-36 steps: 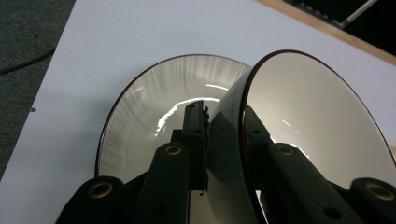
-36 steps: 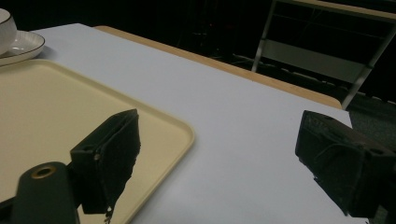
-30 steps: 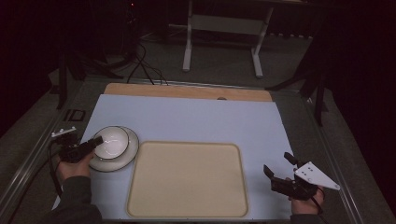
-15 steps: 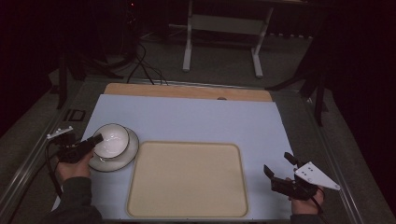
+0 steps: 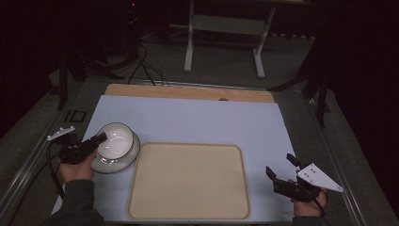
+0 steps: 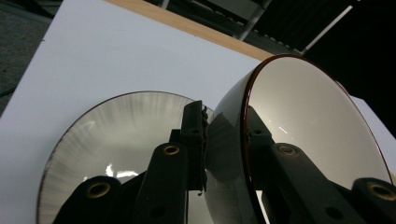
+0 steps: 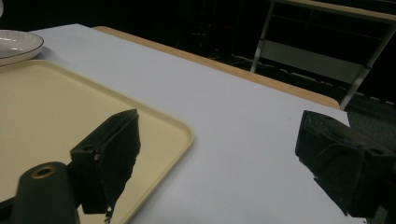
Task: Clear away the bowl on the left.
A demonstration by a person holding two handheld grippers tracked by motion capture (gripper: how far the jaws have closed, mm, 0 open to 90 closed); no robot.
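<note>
A white bowl with a dark rim is tilted over a white plate at the table's left. My left gripper is shut on the bowl's rim. In the left gripper view one jaw is inside the bowl and one outside, with the ribbed plate beneath. A cream tray lies empty in the middle. At the front right, my right gripper stands open above the white mat. In the right gripper view its fingers are spread wide beside the tray's corner, with nothing between them.
A white mat covers the table, with a wooden strip along its far edge. A metal stand and cables sit on the dark floor beyond. The plate's rim appears far left in the right gripper view.
The bowl in my left gripper has tipped up and risen slightly off the plate. The right gripper has stayed where it was.
</note>
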